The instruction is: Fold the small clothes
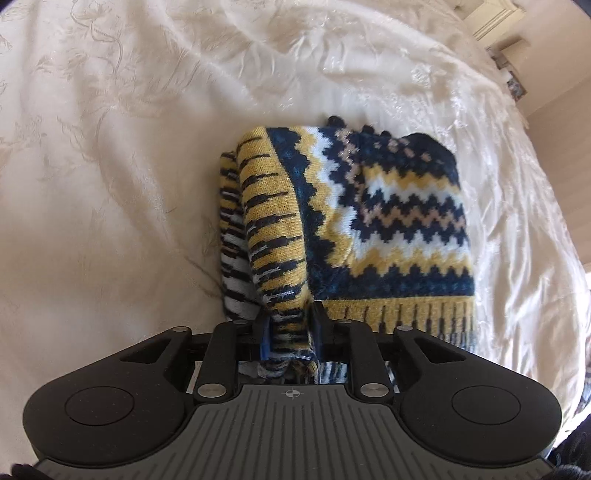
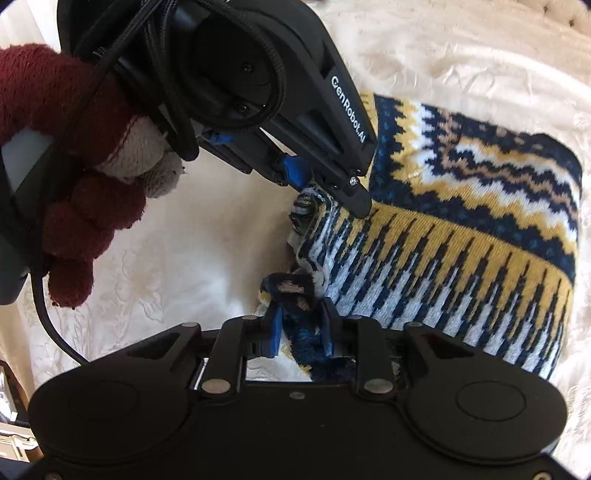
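A small knitted sweater (image 1: pixel 369 221) in navy, yellow and white zigzags lies partly folded on a cream bedspread (image 1: pixel 110 184). My left gripper (image 1: pixel 290 325) is shut on a bunched striped edge of it at the sweater's near left corner. In the right wrist view the same sweater (image 2: pixel 461 229) spreads to the right. My right gripper (image 2: pixel 301 328) is shut on a dark blue fold of the sweater's near corner. The left gripper (image 2: pixel 325 184) shows above it, held by a hand in a dark red glove (image 2: pixel 74 177), pinching the sweater's edge a little farther up.
The cream embroidered bedspread (image 2: pixel 166 258) lies under everything, with wrinkles toward the far side. A black cable (image 2: pixel 55 332) hangs from the left gripper's handle. Furniture and a wall (image 1: pixel 498 22) show past the bed's far right edge.
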The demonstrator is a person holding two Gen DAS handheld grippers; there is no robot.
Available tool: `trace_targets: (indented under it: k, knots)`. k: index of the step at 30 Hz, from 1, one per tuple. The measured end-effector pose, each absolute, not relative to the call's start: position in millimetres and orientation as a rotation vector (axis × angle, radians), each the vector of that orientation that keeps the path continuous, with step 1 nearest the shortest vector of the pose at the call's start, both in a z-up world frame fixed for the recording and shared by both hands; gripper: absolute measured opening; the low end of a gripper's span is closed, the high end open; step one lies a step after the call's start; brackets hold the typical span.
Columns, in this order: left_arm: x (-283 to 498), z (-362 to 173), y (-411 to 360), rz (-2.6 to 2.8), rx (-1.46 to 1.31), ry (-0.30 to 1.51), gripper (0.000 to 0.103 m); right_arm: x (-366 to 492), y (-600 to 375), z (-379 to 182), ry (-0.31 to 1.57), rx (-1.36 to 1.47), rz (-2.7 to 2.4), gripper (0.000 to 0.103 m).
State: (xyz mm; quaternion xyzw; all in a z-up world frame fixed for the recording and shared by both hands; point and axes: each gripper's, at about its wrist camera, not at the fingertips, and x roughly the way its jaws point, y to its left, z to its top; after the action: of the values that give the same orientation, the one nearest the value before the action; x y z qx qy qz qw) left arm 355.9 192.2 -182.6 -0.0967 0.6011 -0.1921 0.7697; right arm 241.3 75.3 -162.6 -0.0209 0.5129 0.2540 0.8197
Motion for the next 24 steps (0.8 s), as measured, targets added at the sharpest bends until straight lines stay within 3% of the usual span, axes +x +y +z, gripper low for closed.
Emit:
trace_targets:
  k: [4,10,15,18,24]
  knots:
    - [352,-183,193,-0.400,-0.188,1.264,0.036,234,64,-154,1.076,0.033,0.629,0.068]
    - [342,-179,201,-0.354,-0.185,1.236,0.048,221,21,-129,1.018,0.114,0.628,0.073]
    - [338,-179,205,-0.348,-0.184,1.231,0.049,231,-26,-111,0.959,0.187,0.506,0.077]
    - [337,-180,204,-0.340,-0.189,1.231,0.049,254,-50,-107,0.939,0.213,0.443,0.088]
    - [336,-183,206,-0.315,-0.205,1.230,0.053,303,-67,-115,0.919,0.216,0.398,0.088]
